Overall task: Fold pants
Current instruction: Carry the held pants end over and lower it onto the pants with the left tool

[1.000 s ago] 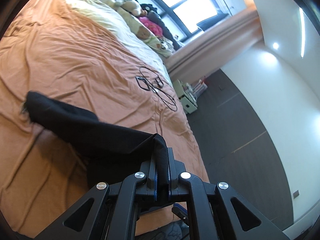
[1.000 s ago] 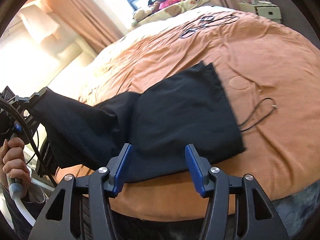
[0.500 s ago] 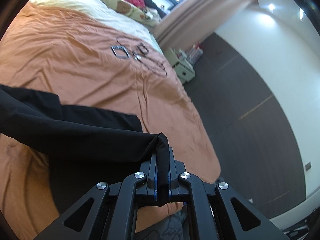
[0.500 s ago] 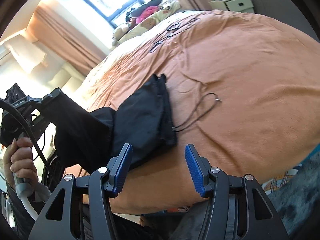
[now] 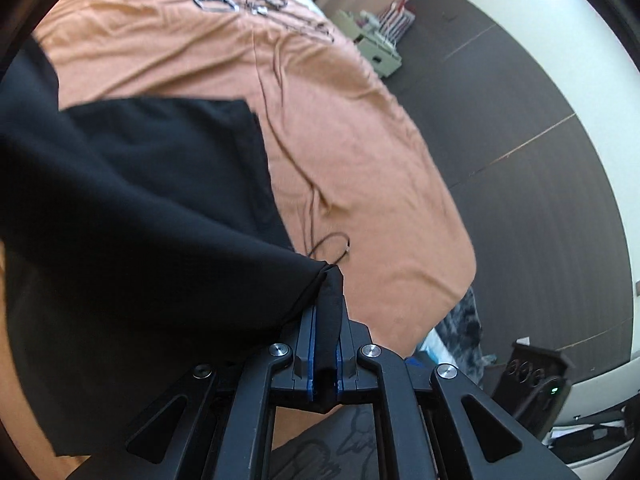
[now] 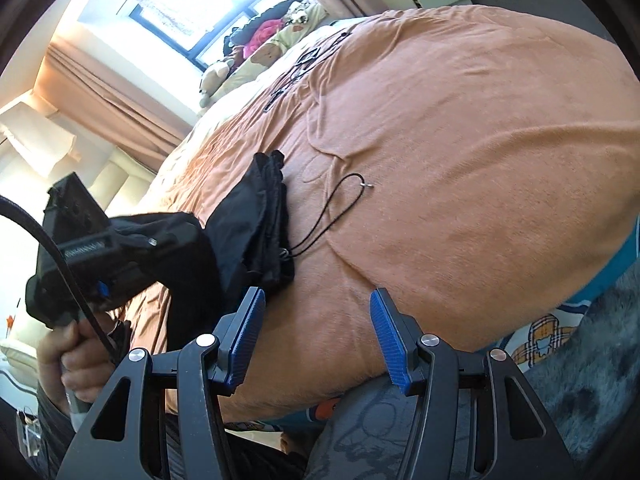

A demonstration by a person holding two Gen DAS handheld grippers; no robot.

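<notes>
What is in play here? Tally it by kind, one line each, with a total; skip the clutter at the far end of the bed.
Grippers: 2, left gripper shut on the cloth, right gripper open
Black pants: 1
Black cord beside them: 1
Orange bedspread: 1
Total: 5

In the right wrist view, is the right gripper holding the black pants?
No, the right gripper stands open with nothing between its blue pads, and the black pants lie beyond it on the orange bedcover.
</notes>
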